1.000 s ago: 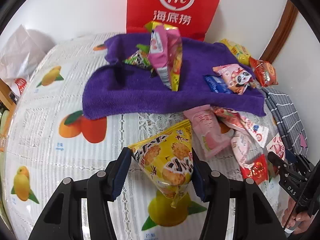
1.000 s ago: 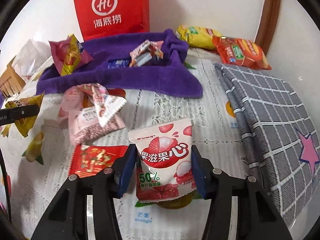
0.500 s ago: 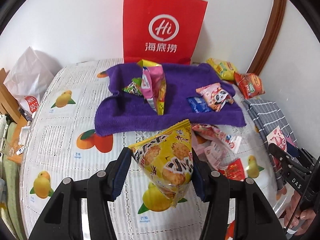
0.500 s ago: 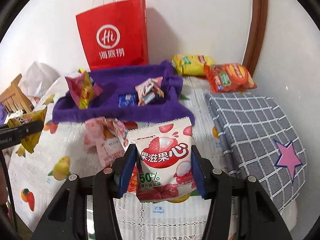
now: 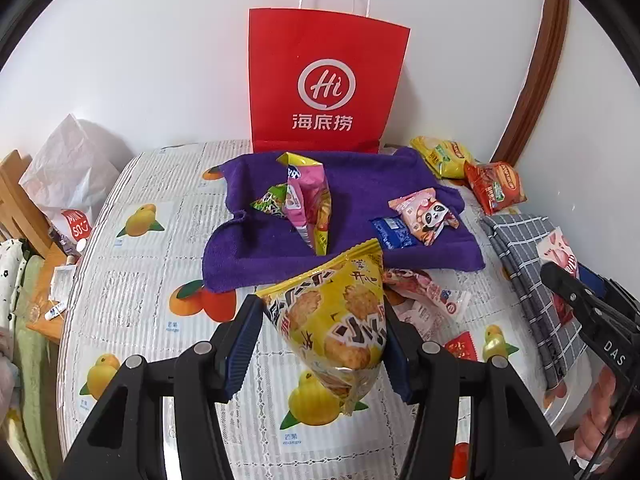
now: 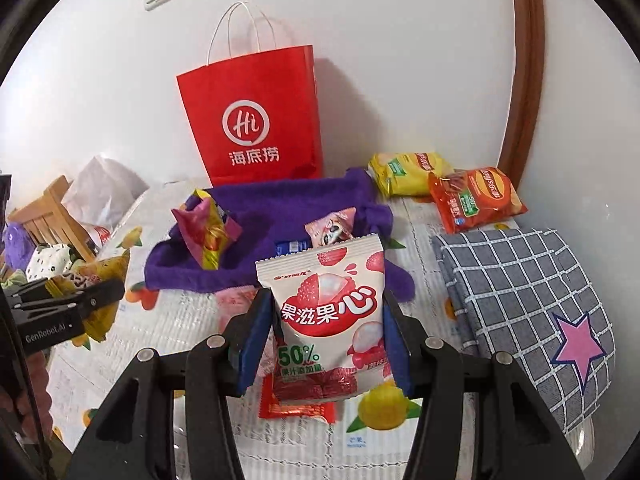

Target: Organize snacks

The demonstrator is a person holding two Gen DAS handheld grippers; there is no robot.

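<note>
Yellow cracker bag (image 5: pixel 332 320), clamped in left tool (image 5: pixel 320 344), tilts; right tool (image 6: pixel 324 340) clamps upright lychee pouch (image 6: pixel 326 320).

Both views are bright and evenly lit by soft, diffuse light, with colours vivid. The red paper bag (image 6: pixel 256 120) throws a soft shadow to its right on the white wall (image 6: pixel 400 60), so light comes from the left. Focus is sharp at the centre. Fisheye distortion bows the brown door frame (image 5: pixel 532 80) and bends the table edge; black vignette fills the corners.
</note>
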